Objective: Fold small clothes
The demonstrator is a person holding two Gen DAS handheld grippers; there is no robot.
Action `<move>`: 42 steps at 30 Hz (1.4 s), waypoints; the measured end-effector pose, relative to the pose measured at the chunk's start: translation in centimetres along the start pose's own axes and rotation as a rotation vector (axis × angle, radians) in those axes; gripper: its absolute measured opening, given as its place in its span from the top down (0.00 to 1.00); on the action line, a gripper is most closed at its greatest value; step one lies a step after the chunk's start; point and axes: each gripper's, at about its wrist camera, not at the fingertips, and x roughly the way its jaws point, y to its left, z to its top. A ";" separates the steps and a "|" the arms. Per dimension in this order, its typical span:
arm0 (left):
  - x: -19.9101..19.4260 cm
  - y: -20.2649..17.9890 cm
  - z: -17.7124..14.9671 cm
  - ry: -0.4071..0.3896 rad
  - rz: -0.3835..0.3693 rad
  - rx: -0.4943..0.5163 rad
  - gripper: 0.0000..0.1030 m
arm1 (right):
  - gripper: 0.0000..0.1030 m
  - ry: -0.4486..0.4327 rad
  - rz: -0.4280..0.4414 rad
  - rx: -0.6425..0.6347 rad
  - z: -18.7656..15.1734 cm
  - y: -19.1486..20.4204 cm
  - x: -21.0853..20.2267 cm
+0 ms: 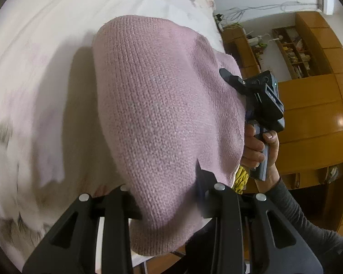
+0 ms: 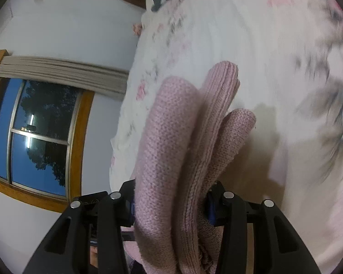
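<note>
1. Left tongs (image 1: pixel 167 196) are pinching one edge of the pink knit garment (image 1: pixel 162 105); the knit is bunching thickly between the jaws and draping away from them, over the bed.
2. Right tongs (image 2: pixel 171 196) are likewise pressed together on the garment, gripping several stacked layers; ribbed folds (image 2: pixel 219 96) are fanning out just beyond the jaws.
3. In the left wrist view the right tongs' body (image 1: pixel 260 98) and the hand (image 1: pixel 263 150) holding it are sitting at the garment's far edge, so the garment is hanging spanned between both grips, lifted off the floral bedsheet (image 1: pixel 34 68).
4. Judgement: a carry or lay-down phase of the fold is in progress. To do it well, keep both grips level and apart so that the span is staying taut.
5. Lower the garment's free end first onto the sheet beyond it, then drag back gently to flatten.
6. Risk: the right grip is holding uneven layers; one may be slipping loose on release. Release only once the knit is resting flat.
7. Beyond the garment, the wooden cabinets (image 1: pixel 313 105) are well apart and not interfering.
</note>
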 end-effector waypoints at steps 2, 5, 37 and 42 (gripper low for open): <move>0.5 1.9 -1.2 0.008 0.005 -0.033 0.70 | 0.56 0.024 -0.013 0.014 -0.9 -0.8 1.3; 1.4 3.8 -2.1 0.018 0.006 -0.057 0.70 | 0.56 0.044 -0.033 0.039 -1.9 -2.6 2.5; 1.8 0.4 -6.4 -0.023 -0.031 0.026 0.49 | 0.99 0.031 -0.332 -0.217 -13.1 0.8 -0.6; -1.3 -1.4 -4.7 -0.092 -0.105 0.091 0.41 | 0.95 -0.052 -0.245 -0.264 -10.8 4.2 -3.1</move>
